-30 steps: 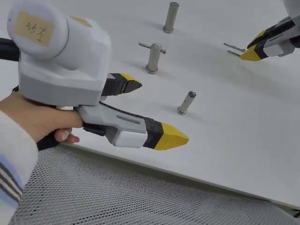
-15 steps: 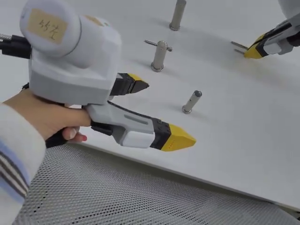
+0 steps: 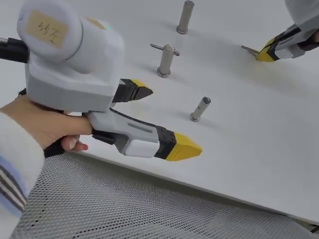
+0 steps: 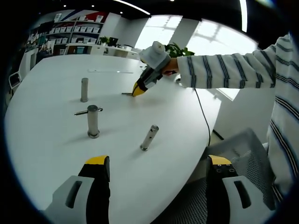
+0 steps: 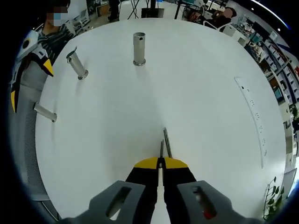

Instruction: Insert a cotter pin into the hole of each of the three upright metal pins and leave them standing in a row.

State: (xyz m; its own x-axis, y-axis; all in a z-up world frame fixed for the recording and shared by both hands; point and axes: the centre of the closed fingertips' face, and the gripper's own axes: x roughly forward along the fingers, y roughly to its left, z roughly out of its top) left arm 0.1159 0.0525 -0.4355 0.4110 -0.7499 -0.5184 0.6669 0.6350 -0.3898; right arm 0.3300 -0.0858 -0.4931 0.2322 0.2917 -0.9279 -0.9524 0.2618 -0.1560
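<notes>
Around: a white table (image 3: pixel 259 149) carried three metal pins in a row; the middle pin (image 3: pixel 165 60) had a cotter pin (image 3: pixel 158 47) through its top
Row: the far pin (image 3: pixel 185 17) stood beyond the middle pin, the near pin (image 3: pixel 200 108) on its near side
Edge: a grey mesh seat (image 3: pixel 149 209) lay past the table edge, nearer than the middle pin
In the way: the left gripper's body covered the table left of the middle pin in the head view
Hard to tell: the near pin looked tilted; whether it truly leaned was unclear
Left gripper (image 3: pixel 173 119): jaws wide apart and empty, gripped by a hand (image 3: pixel 45 124), just on the near side of the middle pin
Right gripper (image 3: pixel 260 56): jaws closed on a second cotter pin (image 3: pixel 247 49), well to the right of the middle pin, its legs sticking out past the tips
</notes>
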